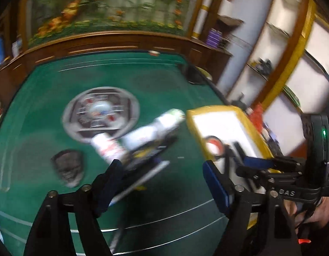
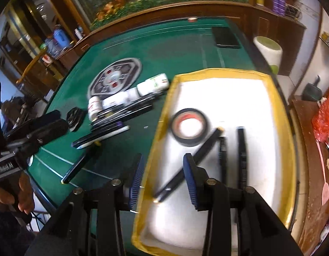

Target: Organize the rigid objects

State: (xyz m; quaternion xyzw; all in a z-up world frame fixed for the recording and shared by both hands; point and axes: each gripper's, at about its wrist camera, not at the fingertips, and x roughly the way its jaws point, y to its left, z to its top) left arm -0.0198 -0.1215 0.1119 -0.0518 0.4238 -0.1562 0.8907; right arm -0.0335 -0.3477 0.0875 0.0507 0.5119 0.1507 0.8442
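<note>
A white tray with a yellow rim (image 2: pixel 162 115) (image 1: pixel 247 117) lies on the green table. In it are a black tape roll (image 2: pixel 189 127) (image 1: pixel 213 147) and three black pens (image 2: pixel 190 164). Left of the tray lies a pile of white bottles (image 2: pixel 130 96) (image 1: pixel 143 134), black pens (image 2: pixel 126 111) and a white pen (image 2: pixel 104 136). My right gripper (image 2: pixel 164 179) is open and empty above the tray's left rim. My left gripper (image 1: pixel 162 183) is open and empty above the table, near the pile; it also shows in the right wrist view (image 2: pixel 45 123).
A round grey patterned disc (image 1: pixel 100 115) (image 2: pixel 115 76) and a small dark object (image 1: pixel 68 170) (image 2: pixel 74 117) lie on the green table (image 1: pixel 155 81). A black phone (image 2: pixel 226 37) lies at the far edge. One black pen (image 2: pixel 79 166) lies near the front edge. Wooden cabinets surround the table.
</note>
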